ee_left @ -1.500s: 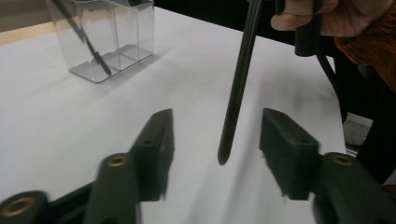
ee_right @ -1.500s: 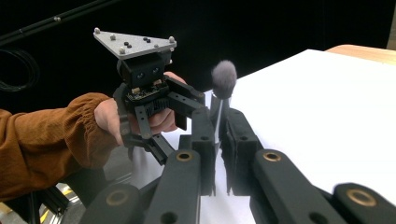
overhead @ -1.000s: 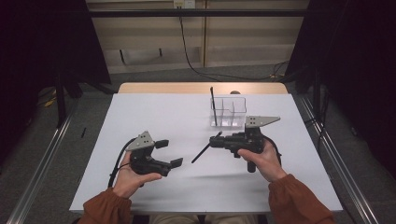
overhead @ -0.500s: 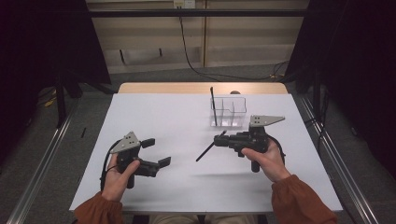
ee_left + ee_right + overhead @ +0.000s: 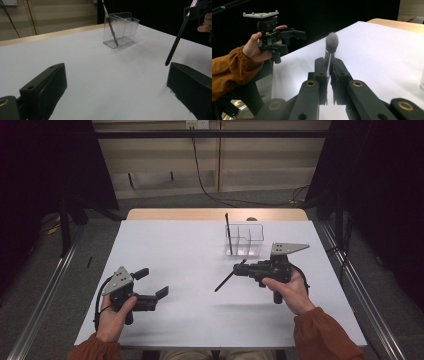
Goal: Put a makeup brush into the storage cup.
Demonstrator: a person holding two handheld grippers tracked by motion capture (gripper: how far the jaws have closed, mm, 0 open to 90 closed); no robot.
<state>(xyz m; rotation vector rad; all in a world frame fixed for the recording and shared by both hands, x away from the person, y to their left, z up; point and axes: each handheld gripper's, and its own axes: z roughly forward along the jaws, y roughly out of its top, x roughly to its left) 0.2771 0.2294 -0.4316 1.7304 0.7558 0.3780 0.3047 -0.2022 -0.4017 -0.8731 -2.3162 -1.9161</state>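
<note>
A brush [image 5: 226, 281] is clamped in the right gripper [image 5: 243, 268] at frame centre; the left gripper [image 5: 152, 282], lower left, is held wide open.

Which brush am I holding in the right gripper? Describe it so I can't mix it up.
On the white table, in front of the clear divided holder, the right gripper is shut on a makeup brush. Unlike the dark brush standing upright in the holder, this one has a fluffy grey head.

brush tip [image 5: 331, 42] blurred (grey tuft)
</note>
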